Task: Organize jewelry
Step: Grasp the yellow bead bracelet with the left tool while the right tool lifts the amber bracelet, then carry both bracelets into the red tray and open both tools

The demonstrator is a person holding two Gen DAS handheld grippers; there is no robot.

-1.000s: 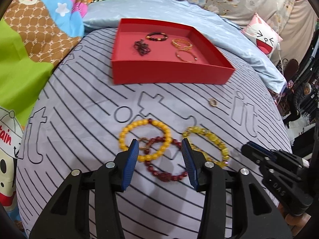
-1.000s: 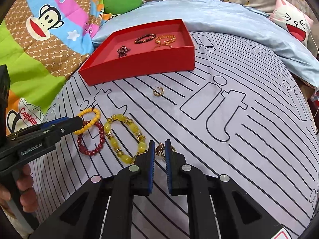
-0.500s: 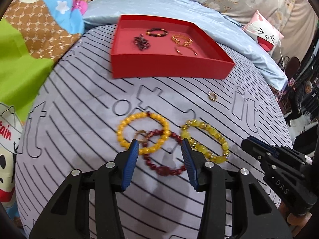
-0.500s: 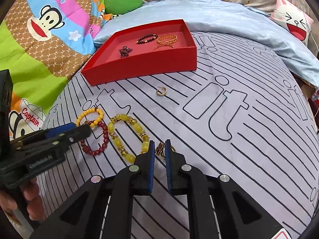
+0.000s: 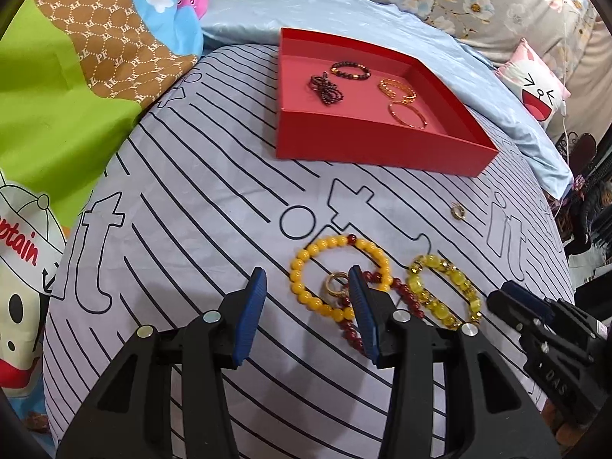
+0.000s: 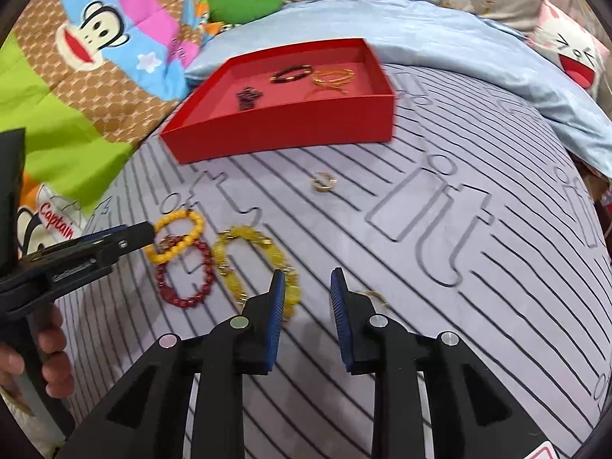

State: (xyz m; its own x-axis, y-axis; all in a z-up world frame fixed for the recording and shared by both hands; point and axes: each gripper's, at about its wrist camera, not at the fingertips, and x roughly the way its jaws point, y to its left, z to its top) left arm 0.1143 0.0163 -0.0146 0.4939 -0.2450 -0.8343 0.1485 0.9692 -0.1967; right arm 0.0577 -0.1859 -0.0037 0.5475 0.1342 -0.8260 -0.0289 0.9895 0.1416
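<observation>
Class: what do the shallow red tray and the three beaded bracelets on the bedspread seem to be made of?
Shallow red tray: probably matte cardboard, with thin flat walls and crisp folded corners.
Round orange-yellow bead bracelet: opaque, waxy gloss; amber-like resin or plastic.
Dark red bead bracelet: polished, deep glossy beads; glass or stone, unclear.
Pale yellow bead bracelet: translucent beads with small gold-coloured spacers; glass or crystal-like.

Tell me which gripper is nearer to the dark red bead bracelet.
Left. The left gripper has one finger over the dark red bead bracelet; the right gripper is beyond the yellow bracelet.
</observation>
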